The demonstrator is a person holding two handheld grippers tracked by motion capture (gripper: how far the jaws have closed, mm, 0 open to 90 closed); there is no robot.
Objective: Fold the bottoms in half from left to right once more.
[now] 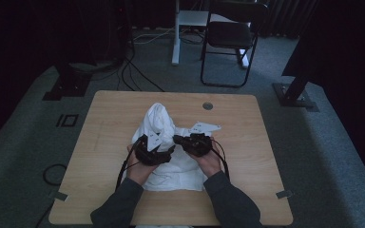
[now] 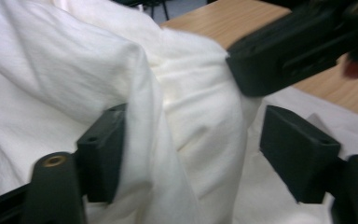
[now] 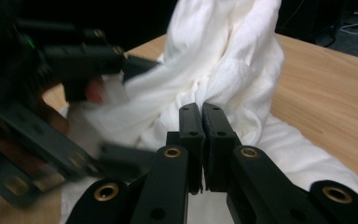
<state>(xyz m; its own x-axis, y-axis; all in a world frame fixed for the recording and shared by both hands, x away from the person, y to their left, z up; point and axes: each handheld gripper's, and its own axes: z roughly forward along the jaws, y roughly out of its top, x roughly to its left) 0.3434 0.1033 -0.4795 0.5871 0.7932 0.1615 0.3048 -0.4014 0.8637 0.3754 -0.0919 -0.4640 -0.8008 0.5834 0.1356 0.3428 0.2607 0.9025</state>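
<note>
White cloth (image 1: 160, 124) bunched, peaked, crumpled on wooden table (image 1: 247, 137).

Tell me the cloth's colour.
Plain white cloth, no pattern; clearest in the left gripper view.

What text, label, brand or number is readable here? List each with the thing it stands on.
None can be read. The white cloth is plain, the wooden table bears no print, and the left gripper and right gripper show bare black fingers. A square outline marked on the floor holds no letters.
</note>
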